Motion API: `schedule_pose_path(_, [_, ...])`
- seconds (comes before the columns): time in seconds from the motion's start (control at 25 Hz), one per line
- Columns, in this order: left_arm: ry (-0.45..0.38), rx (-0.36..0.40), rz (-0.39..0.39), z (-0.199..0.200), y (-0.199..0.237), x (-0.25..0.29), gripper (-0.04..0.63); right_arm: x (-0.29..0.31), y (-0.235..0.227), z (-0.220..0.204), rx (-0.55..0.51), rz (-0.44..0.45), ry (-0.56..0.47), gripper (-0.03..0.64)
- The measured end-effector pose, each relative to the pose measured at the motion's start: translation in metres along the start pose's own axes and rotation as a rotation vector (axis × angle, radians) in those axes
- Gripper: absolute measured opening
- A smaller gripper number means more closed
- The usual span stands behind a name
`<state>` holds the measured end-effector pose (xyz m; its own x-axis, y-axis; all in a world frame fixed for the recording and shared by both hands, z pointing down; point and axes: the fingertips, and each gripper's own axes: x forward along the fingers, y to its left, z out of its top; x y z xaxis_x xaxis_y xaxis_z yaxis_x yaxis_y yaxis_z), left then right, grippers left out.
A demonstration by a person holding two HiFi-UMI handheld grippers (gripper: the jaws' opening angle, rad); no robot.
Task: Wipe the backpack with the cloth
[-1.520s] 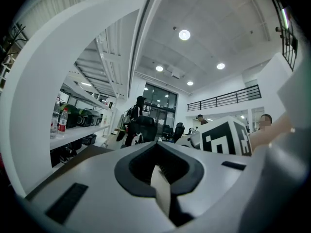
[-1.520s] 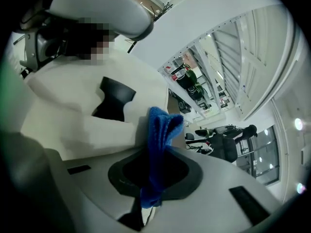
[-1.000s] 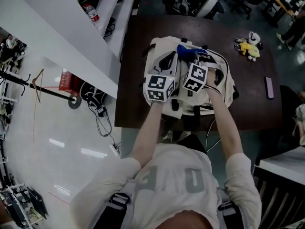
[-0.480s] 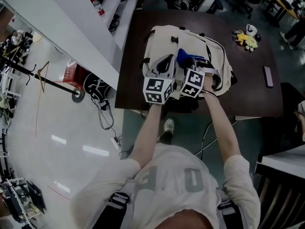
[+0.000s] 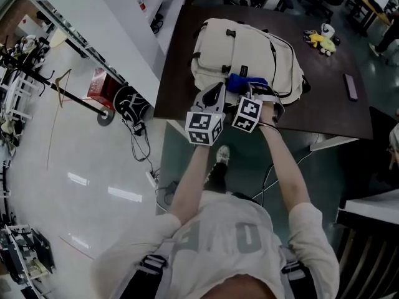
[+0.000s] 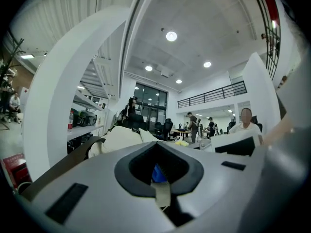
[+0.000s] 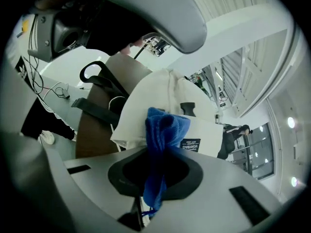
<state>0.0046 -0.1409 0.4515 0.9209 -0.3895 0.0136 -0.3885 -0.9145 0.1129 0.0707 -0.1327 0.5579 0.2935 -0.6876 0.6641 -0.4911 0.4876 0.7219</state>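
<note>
Far left in the head view, a long white shelf unit point(image 5: 106, 36) runs down beside the dark brown table point(image 5: 324, 108).

Your left tongs point(image 5: 215, 91) sit at the near edge of the cream fabric backpack point(image 5: 249, 45), just left of the frame's centre. In the left gripper view their jaws point(image 6: 160, 188) stand together, with a narrow beige strip point(image 6: 161, 194) caught in the seam between them. You cannot tell from here what the strip belongs to. The backpack point(image 6: 121, 137) shows just beyond, in the middle left.

Your right tongs point(image 5: 249, 93) are just beside the left ones, to their right, at the same near edge of the backpack. In the right gripper view they point(image 7: 148, 203) are closed on the bunched blue terry cloth point(image 7: 163, 130). The cloth's long axis runs up out of the jaws toward the top of the frame. Its free end points at the backpack point(image 7: 141, 106) behind it, and a short tail hangs below the seam. In the head view the cloth point(image 5: 244, 81) rests against the backpack's near edge at the centre.

The backpack lies flat on the table in the upper middle. Its longer side runs across the frame, dropping a little to the right. You cannot tell which end is its top.

Further right, well apart from the bag, a small yellow and white plush toy point(image 5: 322, 39) lies at the upper right. A dark flat slab point(image 5: 351, 87) lies below it.
</note>
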Motion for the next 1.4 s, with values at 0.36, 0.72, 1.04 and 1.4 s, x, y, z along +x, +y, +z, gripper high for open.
schedule_pose_path(0.36, [-0.015, -0.008, 0.004, -0.005, -0.005, -0.024, 0.003, -0.003, 0.031, 0.003, 0.009, 0.007, 0.017, 0.041])
schedule_pose_path(0.72, [-0.046, -0.037, -0.027, 0.017, -0.008, 0.037, 0.003, -0.028, -0.036, 0.000, 0.043, -0.083, -0.077, 0.041])
schedule_pose_path(1.04, [-0.080, -0.022, -0.117, 0.064, -0.017, 0.164, 0.003, 0.004, -0.203, -0.060, 0.090, -0.239, -0.013, 0.041])
schedule_pose_path(1.4, [-0.039, -0.005, -0.108, 0.072, 0.015, 0.263, 0.003, 0.110, -0.272, -0.129, 0.163, -0.127, 0.073, 0.041])
